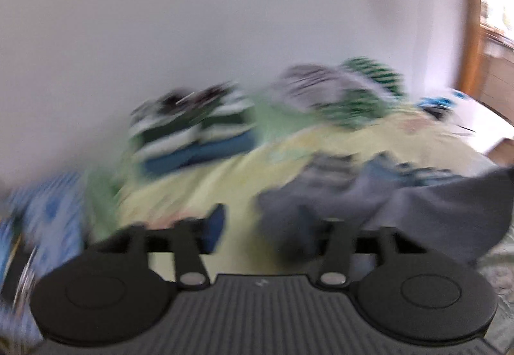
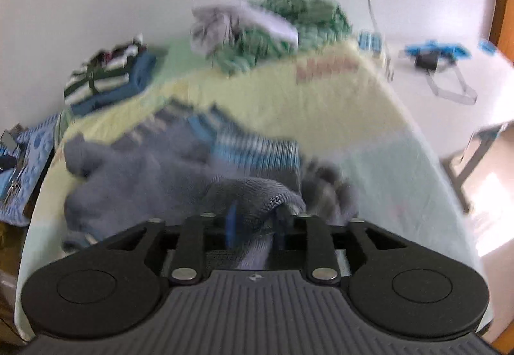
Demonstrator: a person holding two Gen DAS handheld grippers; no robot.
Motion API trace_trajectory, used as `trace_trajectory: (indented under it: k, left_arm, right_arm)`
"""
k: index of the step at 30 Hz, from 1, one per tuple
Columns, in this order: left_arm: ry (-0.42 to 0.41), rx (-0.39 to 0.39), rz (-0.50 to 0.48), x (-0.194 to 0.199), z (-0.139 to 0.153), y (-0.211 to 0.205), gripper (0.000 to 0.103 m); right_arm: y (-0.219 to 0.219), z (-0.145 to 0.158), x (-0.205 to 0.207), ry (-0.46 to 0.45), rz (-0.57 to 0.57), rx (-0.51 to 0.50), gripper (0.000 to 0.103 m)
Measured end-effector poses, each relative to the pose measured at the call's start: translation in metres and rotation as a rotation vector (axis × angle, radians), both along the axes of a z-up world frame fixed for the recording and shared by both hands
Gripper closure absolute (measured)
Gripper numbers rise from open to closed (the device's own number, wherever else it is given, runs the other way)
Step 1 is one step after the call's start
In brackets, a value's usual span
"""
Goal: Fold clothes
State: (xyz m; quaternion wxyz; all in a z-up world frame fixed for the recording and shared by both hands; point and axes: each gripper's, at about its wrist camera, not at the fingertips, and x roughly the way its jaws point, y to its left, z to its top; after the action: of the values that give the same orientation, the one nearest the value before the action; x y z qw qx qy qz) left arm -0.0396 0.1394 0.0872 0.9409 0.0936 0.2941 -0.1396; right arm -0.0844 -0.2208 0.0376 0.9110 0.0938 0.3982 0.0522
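Garment in hand: a grey knit sweater (image 2: 154, 168) with blue and white striped bands, lying rumpled on the pale yellow bedspread (image 2: 289, 104), near its front edge; both views are motion-blurred, so we note only coarse relations; in the right wrist view a fold of the grey knit lies between the fingers of the right gripper (image 2: 253, 226), which stand part-way apart, and we cannot tell whether the pads press on it; in the left wrist view the left gripper (image 1: 273, 226) has its fingers apart, the blue pad of one bare over the spread, grey cloth draped at the other, grip not evident; a folded stack (image 2: 109, 78) of striped and blue items sits at the far left of the bed, and an unfolded heap (image 2: 273, 27) of green and grey clothes at the far side; we judge one fold just laid or released, the sweater not yet neat; next move, we judge, calls for finding an edge or sleeve, pinching it cleanly, and laying it flat across.
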Motion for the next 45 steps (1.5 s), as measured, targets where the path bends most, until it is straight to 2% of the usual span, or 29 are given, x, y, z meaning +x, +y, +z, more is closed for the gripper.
trace_trajectory:
  k: [2, 3, 4, 8, 11, 14, 17, 18, 19, 20, 21, 22, 23, 25, 28, 31, 34, 39, 45]
  left_arm:
    - [-0.023, 0.029, -0.124, 0.019, -0.001, -0.035, 0.029]
    - [-0.010, 0.044, -0.174, 0.034, -0.006, -0.053, 0.023]
    - [0.005, 0.059, -0.222, 0.049, -0.012, -0.071, 0.024]
    - [0.148, 0.109, -0.313, 0.111, -0.048, -0.118, 0.026]
    - [0.258, 0.173, -0.343, 0.148, -0.085, -0.142, 0.030]
    - [0.329, 0.216, -0.386, 0.163, -0.112, -0.156, 0.030]
    - [0.338, 0.194, -0.412, 0.162, -0.119, -0.161, 0.030]
    - [0.344, 0.191, -0.412, 0.161, -0.120, -0.161, 0.035]
    - [0.353, 0.178, -0.415, 0.160, -0.119, -0.162, 0.050]
    - [0.362, 0.164, -0.419, 0.158, -0.117, -0.162, 0.059]
    - [0.371, 0.151, -0.423, 0.156, -0.116, -0.163, 0.081]
    - [0.352, 0.171, -0.419, 0.150, -0.115, -0.164, 0.098]
    - [0.334, 0.192, -0.410, 0.147, -0.115, -0.164, 0.100]
    - [0.313, 0.184, -0.376, 0.141, -0.114, -0.156, 0.100]
    - [0.291, 0.111, -0.287, 0.138, -0.105, -0.129, 0.100]
    - [0.265, -0.027, -0.180, 0.126, -0.084, -0.086, 0.099]
    - [0.229, -0.105, -0.096, 0.105, -0.064, -0.047, 0.099]
    - [0.136, -0.109, 0.031, 0.067, -0.034, 0.005, 0.099]
    - [0.008, -0.160, 0.170, 0.026, 0.024, 0.064, 0.099]
  right_arm:
    - [-0.004, 0.015, 0.002, -0.081, -0.007, -0.007, 0.045]
    - [-0.004, 0.017, 0.007, -0.103, -0.006, -0.002, 0.042]
    - [-0.004, 0.017, 0.014, -0.109, -0.006, 0.003, 0.038]
    - [0.001, -0.004, 0.046, -0.095, 0.053, -0.026, 0.038]
    - [-0.001, -0.035, 0.068, -0.029, 0.054, -0.071, 0.038]
    - [-0.010, -0.064, 0.085, 0.036, 0.037, -0.063, 0.039]
    - [-0.014, -0.084, 0.096, 0.077, 0.039, -0.038, 0.038]
    - [-0.013, -0.089, 0.099, 0.095, 0.042, -0.034, 0.038]
    - [-0.012, -0.094, 0.102, 0.112, 0.046, -0.031, 0.038]
    - [-0.010, -0.097, 0.104, 0.120, 0.051, -0.027, 0.044]
    - [-0.008, -0.099, 0.104, 0.118, 0.057, -0.023, 0.052]
    - [-0.005, -0.101, 0.104, 0.116, 0.063, -0.019, 0.072]
    - [-0.003, -0.101, 0.104, 0.104, 0.068, -0.026, 0.089]
    - [0.000, -0.095, 0.100, 0.058, 0.072, -0.056, 0.090]
    - [-0.001, -0.075, 0.088, -0.033, 0.063, -0.053, 0.091]
    - [-0.002, -0.045, 0.078, -0.127, 0.043, -0.040, 0.091]
    - [0.001, -0.017, 0.077, -0.202, 0.043, -0.029, 0.092]
    - [0.017, 0.019, 0.084, -0.313, 0.079, -0.004, 0.095]
    - [0.050, 0.048, 0.098, -0.405, 0.149, 0.013, 0.095]
